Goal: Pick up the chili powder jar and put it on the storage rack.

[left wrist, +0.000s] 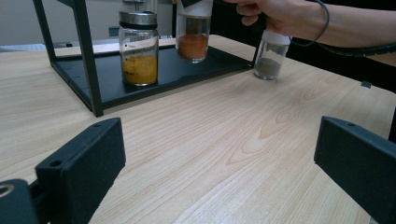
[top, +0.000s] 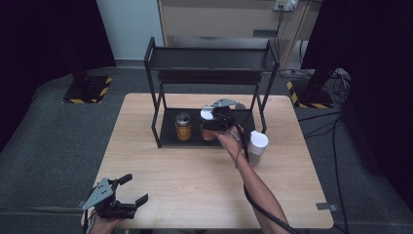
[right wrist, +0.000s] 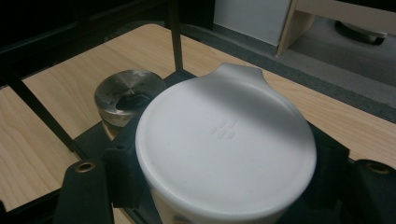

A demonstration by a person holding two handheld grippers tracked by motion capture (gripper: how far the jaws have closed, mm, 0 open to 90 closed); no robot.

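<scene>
Right gripper (top: pixel 214 119) is clamping a white-lidded spice jar (right wrist: pixel 226 149) of orange powder, jaws closed on either side just under the lid, holding it over the bottom shelf of the black rack (top: pixel 165 139). In the left gripper view the jar's base (left wrist: pixel 192 44) is looking set on or just above the shelf; contact can't be told. Steel-lidded jar (top: pixel 183 126) of yellow spice is sitting on the same shelf just to the gripper's left, near but not touching. Second white-lidded jar (top: pixel 257 144) of grey powder is standing on the tabletop (top: pixel 195 170) just to the gripper's right, outside the rack, close beside the person's wrist.

Left gripper (top: pixel 127 192) is idling well back at the near tabletop edge, jaws spread wide, holding nothing.

Judged step: placing the orange jar on the lower shelf.

Risks:
- Releasing before the base is sitting flat, so the jar is tipping or dropping onto the shelf.
- Drifting left while lowering or opening, so a jaw is knocking the steel-lidded jar.
- Pulling back carelessly, so the wrist or trailing cable is sweeping the grey-powder jar over.
- Lifting out too steeply, so the gripper is hitting the rack's upper shelf.
</scene>
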